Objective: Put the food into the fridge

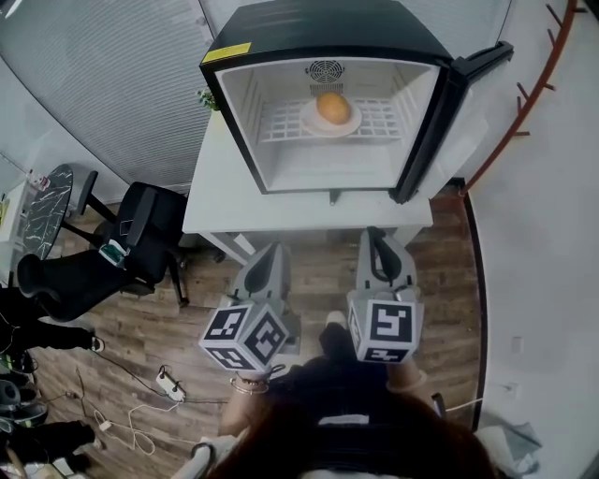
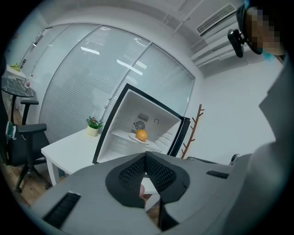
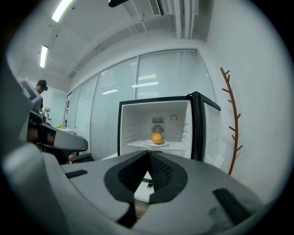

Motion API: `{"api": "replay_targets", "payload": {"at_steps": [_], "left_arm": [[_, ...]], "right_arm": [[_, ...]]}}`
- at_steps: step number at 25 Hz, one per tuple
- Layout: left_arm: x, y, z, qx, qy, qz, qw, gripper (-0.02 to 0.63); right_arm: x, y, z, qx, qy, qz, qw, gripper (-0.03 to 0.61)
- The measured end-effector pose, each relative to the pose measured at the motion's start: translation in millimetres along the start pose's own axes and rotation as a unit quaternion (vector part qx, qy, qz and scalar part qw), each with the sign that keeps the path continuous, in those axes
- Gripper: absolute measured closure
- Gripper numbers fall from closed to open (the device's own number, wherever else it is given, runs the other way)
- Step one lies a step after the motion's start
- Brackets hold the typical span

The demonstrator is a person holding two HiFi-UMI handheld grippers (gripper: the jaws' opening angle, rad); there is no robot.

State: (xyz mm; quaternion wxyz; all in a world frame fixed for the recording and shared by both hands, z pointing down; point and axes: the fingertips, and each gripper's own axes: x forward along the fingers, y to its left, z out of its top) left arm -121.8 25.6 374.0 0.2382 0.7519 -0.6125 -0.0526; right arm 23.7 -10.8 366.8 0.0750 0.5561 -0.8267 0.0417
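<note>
A small black fridge (image 1: 325, 28) stands on a white table (image 1: 213, 201) with its door (image 1: 447, 117) swung open to the right. Inside, an orange (image 1: 333, 107) rests on a white plate (image 1: 314, 122) on the wire shelf; the same orange (image 2: 141, 135) (image 3: 157, 137) shows in both gripper views. My left gripper (image 1: 270, 260) and right gripper (image 1: 376, 245) hang side by side in front of the table, well short of the fridge. Both are shut with nothing between their jaws.
A black office chair (image 1: 140, 234) stands left of the table. A small potted plant (image 2: 93, 125) sits on the table's far left corner. A brown coat rack (image 3: 232, 124) stands by the wall right of the fridge. Cables and a power strip (image 1: 168, 384) lie on the wood floor.
</note>
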Motion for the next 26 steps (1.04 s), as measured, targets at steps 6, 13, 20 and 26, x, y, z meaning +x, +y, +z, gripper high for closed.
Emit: {"api": "replay_targets", "payload": {"at_steps": [6, 13, 20, 26], "left_arm": [[-24.0, -5.4, -10.8, -0.004, 0.0, -0.003, 1.0, 0.615], [-52.6, -13.7, -19.5, -0.008, -0.005, -0.005, 0.9999, 0.615], [-82.5, -18.3, -30.6, -0.013, -0.01, 0.0, 0.9999, 0.615], [-108.5, -24.7, -37.8, -0.019, -0.02, -0.01, 0.9996, 0.615]], "right_arm": [[-22.0, 11.9, -2.9, -0.004, 0.002, 0.007, 1.0, 0.583], [-52.0, 23.3, -7.8, -0.008, 0.004, 0.013, 1.0, 0.583], [-80.2, 36.7, -13.6, -0.018, 0.006, 0.023, 1.0, 0.583], [-103.2, 45.2, -25.3, -0.024, 0.016, 0.027, 0.999, 0.583]]}}
